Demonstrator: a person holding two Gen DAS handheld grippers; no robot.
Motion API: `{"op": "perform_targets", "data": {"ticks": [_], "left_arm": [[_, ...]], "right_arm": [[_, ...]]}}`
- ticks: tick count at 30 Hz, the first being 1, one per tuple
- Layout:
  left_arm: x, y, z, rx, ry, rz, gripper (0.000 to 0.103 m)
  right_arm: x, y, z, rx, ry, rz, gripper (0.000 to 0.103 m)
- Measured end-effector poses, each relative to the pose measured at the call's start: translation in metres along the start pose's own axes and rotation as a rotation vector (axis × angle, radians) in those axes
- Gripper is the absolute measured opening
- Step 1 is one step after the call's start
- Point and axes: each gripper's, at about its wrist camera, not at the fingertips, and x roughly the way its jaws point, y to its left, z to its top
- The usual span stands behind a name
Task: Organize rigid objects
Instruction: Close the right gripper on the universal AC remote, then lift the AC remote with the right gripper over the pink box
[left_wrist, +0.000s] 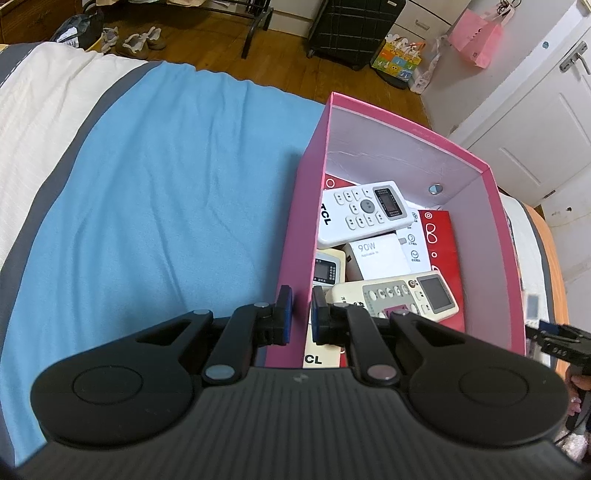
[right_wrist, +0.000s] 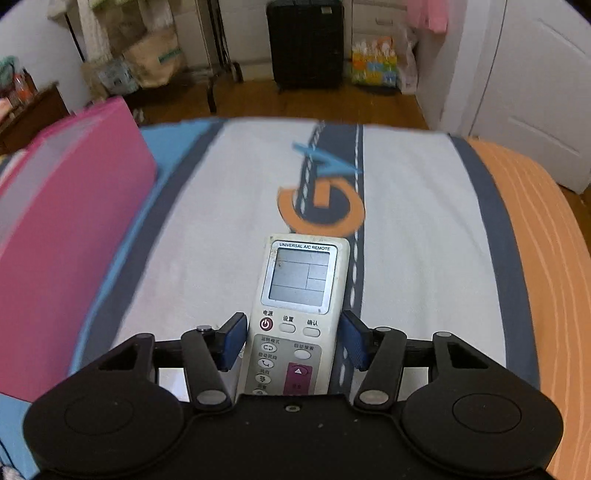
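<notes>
My left gripper (left_wrist: 301, 314) is shut on the near left wall of an open pink box (left_wrist: 406, 129) that stands on the bed. Inside lie a white TCL remote (left_wrist: 365, 214), a white 90W charger box (left_wrist: 380, 258), a beige remote with a grey screen (left_wrist: 406, 295) and a small remote (left_wrist: 327, 269), all on red packaging (left_wrist: 443, 240). In the right wrist view my right gripper (right_wrist: 293, 332) is shut on a white universal A/C remote (right_wrist: 299, 280), both blue pads against its sides, low over the white bedsheet. The pink box (right_wrist: 66, 221) stands to its left.
The bed has a blue sheet area (left_wrist: 166, 184) left of the box and a white one with an orange logo (right_wrist: 321, 206) to the right, then an orange edge (right_wrist: 546, 258). On the floor beyond the bed stand a black suitcase (right_wrist: 306, 40), bags and shoes. A white door (right_wrist: 535, 92) is at right.
</notes>
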Motion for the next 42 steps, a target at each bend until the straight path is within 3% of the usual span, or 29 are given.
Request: {"op": "perform_targets", "data": {"ticks": [4,10,16,22,30,33,36,39,42], "left_arm": [[0.000,0.000,0.000,0.001,-0.001,0.000,0.009],[0.000,0.000,0.000,-0.002,-0.002,0.005,0.009],[-0.001,-0.001,-0.001,-0.001,-0.018,0.013,0.009],[-0.002,-0.003,-0.003,0.007,-0.022,0.023,0.009],[-0.002,-0.003,-0.002,0.005,-0.022,0.021,0.009],[-0.002,-0.002,-0.002,0.001,-0.019,0.019,0.009],[-0.002,-0.002,-0.002,0.000,-0.017,0.016,0.009],[-0.001,-0.001,-0.002,-0.001,-0.016,0.014,0.009],[0.000,-0.001,-0.003,-0.002,-0.014,0.012,0.009]], "right_arm": [[0.014,-0.004,-0.002,0.021,0.053,-0.025,0.063],[0.001,0.006,-0.009,-0.022,-0.017,-0.054,0.061],[-0.043,0.024,-0.014,-0.047,-0.213,-0.016,0.060],[-0.095,0.048,-0.024,-0.093,-0.462,0.010,0.059],[-0.159,0.101,-0.023,-0.164,-0.689,0.199,0.058],[-0.174,0.129,-0.019,-0.242,-0.695,0.325,0.058],[-0.173,0.153,-0.015,-0.303,-0.633,0.419,0.058],[-0.155,0.176,-0.015,-0.348,-0.548,0.402,0.058],[-0.134,0.193,-0.014,-0.278,-0.423,0.348,0.058]]}}
